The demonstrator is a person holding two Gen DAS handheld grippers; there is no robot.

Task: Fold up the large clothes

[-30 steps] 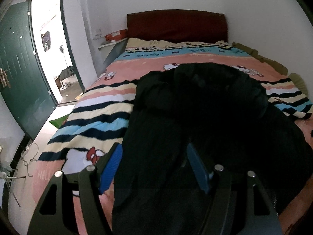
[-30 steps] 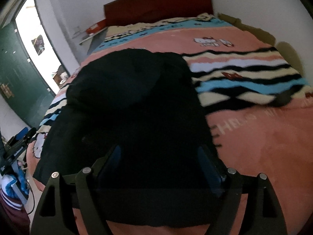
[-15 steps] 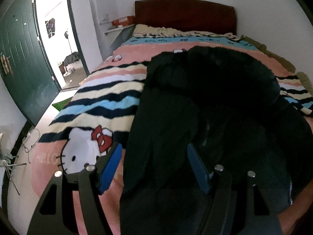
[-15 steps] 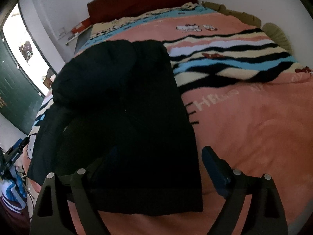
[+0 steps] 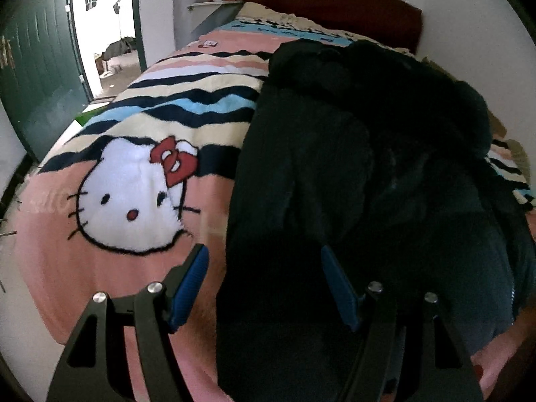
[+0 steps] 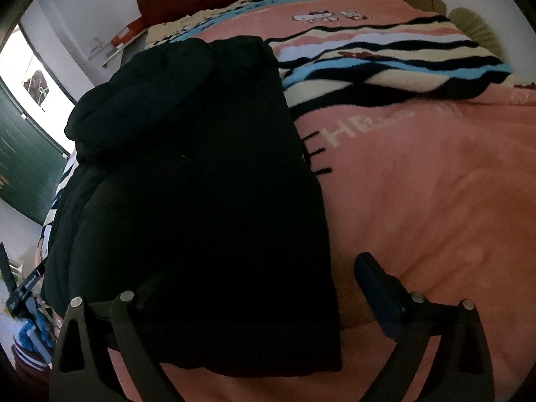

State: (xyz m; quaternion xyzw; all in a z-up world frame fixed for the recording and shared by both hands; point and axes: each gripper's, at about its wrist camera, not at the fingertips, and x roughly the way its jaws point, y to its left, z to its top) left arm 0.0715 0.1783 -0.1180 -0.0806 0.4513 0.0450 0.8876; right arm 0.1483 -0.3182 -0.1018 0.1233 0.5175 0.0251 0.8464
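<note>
Now the black coat (image 6: 201, 201) lies lengthwise on the bed (image 6: 435, 184); both grippers' jaws stand spread, the right gripper (image 6: 254, 288) just widening, the left gripper (image 5: 264, 281) apparently straddling the near hem. Next: pinch it for 1 fold.

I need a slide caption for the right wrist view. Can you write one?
Open right gripper, its jaws just widened, straddles the near right edge of a black jacket on a pink cartoon blanket.

Dim room; daylight from open doorway (image 5: 110, 33); black coat (image 5: 351, 174) underexposed; fisheye edges bent, slight blur.
</note>
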